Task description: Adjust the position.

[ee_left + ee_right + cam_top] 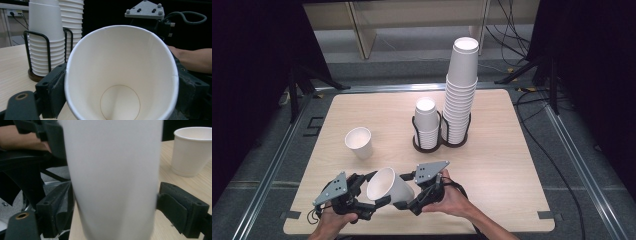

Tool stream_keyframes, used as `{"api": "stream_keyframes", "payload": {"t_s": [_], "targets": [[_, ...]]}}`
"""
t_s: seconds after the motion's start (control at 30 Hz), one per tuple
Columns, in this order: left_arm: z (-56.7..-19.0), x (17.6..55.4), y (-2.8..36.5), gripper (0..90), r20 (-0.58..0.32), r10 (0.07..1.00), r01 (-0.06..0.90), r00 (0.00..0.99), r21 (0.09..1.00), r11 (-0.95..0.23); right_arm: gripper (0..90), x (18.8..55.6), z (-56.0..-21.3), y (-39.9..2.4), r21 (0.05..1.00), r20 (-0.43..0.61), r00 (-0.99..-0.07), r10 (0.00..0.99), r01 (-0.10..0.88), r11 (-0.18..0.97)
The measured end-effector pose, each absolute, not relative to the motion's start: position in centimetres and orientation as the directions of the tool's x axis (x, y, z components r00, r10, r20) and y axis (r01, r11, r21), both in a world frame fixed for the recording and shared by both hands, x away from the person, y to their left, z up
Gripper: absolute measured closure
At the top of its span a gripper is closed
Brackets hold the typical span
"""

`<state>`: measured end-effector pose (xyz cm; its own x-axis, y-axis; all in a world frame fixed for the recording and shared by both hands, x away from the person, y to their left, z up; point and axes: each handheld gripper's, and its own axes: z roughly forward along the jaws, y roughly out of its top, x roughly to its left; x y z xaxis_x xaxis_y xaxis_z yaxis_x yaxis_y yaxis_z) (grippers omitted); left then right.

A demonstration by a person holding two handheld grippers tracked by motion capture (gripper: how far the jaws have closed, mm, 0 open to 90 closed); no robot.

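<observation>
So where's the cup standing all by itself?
In the high view, the lone cup stands upright on the table's left side, left of the cup holder, beyond the left gripper.

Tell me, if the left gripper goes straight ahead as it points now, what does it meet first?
The tilted cup it already holds between its jaws. The left gripper faces the cup's open mouth, and right behind the cup sits the right gripper, so that would likely come next, though depth is unclear.

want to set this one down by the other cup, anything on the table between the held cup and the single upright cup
Nothing visible: bare table lies between the held cup and the single upright cup.
</observation>
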<state>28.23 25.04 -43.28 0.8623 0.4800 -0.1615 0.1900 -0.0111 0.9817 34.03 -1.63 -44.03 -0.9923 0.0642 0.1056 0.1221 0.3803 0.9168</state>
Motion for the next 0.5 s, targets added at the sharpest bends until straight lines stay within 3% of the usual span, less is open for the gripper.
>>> {"api": "stream_keyframes", "payload": {"t_s": [0.5], "targets": [[-43.4, 29.2, 27.3, 14.0, -0.029, 0.687, 0.234, 0.726, 0.950, -0.208, 17.0, 35.2, -43.5, -6.1, 0.903, 0.079, -0.973, 0.219, 0.163, 0.398]]}}
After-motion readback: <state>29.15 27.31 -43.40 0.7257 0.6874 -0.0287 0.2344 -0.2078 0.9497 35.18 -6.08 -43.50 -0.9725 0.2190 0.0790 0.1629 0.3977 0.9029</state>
